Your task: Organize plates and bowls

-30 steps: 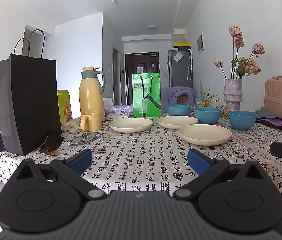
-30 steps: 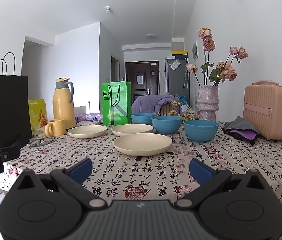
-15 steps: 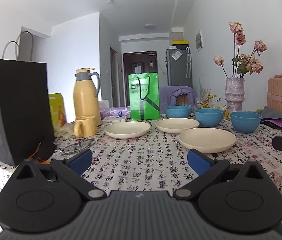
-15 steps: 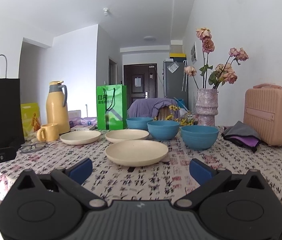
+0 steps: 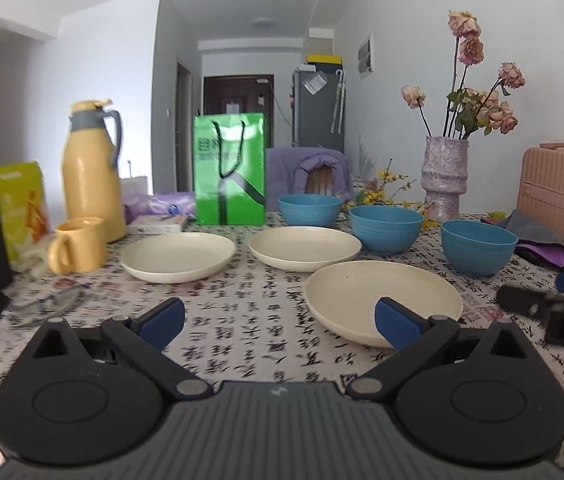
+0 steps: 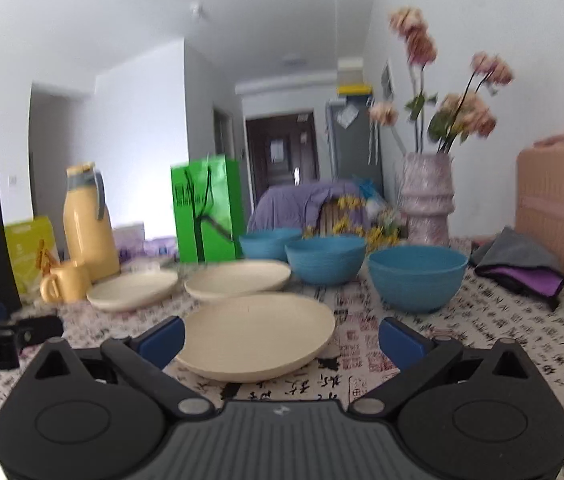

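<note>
In the left wrist view, the left gripper (image 5: 278, 320) hangs low over the patterned tablecloth (image 5: 250, 300) with its blue-padded fingers spread wide and nothing between them. Taking the green bag (image 5: 230, 170) as the landmark: one cream plate (image 5: 178, 257) lies in front of it and a little to its left, a second cream plate (image 5: 304, 249) in front and to its right, and the nearest cream plate (image 5: 382, 300) lies further forward and right again, its near rim partly hidden behind the gripper's right finger. Three blue bowls run off to the right of the bag: the far bowl (image 5: 309, 209) just beside it, the middle bowl (image 5: 386, 228) next, and the near bowl (image 5: 478, 247) beyond that. In the right wrist view, somewhat blurred, the right gripper (image 6: 280, 338) is likewise wide open and empty, with the nearest cream plate (image 6: 256, 336) lying between and just ahead of its fingers, well forward of the green bag (image 6: 206, 214); the near bowl (image 6: 416, 278) sits ahead of its right finger. Nothing is stacked yet, so this looks like the approach to a first pick. The next move likely calls for lowering a finger under the shallow plate rim and closing on it, level enough not to push the plate along the cloth.
</note>
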Motion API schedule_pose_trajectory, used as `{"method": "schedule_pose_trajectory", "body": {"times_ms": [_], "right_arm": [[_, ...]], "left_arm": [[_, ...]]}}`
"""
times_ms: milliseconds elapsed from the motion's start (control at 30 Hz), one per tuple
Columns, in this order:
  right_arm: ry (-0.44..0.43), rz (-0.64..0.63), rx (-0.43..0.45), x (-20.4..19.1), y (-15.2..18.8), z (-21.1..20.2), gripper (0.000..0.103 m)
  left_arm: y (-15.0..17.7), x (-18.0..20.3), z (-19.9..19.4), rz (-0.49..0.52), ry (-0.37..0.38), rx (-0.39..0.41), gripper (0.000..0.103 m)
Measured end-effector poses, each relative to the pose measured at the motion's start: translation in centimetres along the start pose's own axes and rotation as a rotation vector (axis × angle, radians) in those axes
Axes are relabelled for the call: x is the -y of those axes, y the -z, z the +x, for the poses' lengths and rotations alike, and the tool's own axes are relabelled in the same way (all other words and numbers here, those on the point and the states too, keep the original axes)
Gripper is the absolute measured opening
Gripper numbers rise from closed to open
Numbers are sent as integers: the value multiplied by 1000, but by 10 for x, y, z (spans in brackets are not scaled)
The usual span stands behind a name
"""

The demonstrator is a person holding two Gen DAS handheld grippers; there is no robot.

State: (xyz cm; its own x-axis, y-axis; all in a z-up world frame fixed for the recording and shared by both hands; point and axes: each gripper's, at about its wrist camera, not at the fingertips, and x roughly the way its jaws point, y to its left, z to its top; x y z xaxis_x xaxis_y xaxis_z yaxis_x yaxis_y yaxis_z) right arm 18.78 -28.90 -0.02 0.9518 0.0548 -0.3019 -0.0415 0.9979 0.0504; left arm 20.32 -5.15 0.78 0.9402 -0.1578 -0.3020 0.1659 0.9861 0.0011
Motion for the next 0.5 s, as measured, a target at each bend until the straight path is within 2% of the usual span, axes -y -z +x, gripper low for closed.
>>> {"method": "schedule_pose_trajectory", "body": {"times_ms": [67,133,367,433,500], "right_arm": [[37,-44,-5,0,-4,20,103],[34,-54,-15,3,-9,39,103],[41,-11,-141,18,-22,109,102],[55,-19,-168,20,-21,124,99],[57,-11,-194,23,-20,137,91]], "left_arm": [[-4,3,24,-3,6,-22,103],[-8,4,44,-6,8,-36,103],[-23,4,119,-39,29,-178,103],[-23,4,136,-57,36,-209,103],[-21,4,150,-66,35,-242,102]]}}
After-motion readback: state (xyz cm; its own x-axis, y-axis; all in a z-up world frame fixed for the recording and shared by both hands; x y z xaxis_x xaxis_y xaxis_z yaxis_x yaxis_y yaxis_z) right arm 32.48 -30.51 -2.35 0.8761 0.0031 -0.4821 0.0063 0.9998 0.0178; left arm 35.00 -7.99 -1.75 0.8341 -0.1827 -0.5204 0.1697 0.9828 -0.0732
